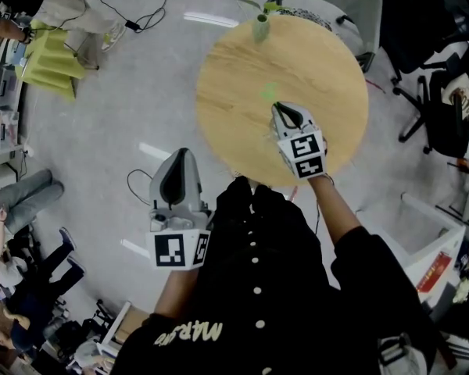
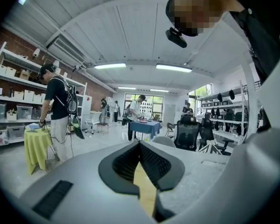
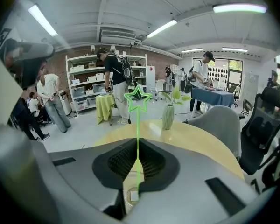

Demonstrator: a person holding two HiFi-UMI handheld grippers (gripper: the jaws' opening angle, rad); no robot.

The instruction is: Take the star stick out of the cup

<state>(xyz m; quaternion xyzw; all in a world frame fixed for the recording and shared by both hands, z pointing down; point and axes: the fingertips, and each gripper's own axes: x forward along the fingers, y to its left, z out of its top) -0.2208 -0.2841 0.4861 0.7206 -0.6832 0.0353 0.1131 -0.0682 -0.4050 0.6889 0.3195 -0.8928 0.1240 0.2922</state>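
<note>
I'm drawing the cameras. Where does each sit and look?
Head view: on the person's head, looking steeply down at the round table; jacket, left gripper, right gripper show.
Left gripper view: on the left gripper, facing across the room; person's shoulder top right.
Right gripper view: on the right gripper, facing the vase; jaws shut on the star stick.
Head and right gripper views share table and vase.
</note>
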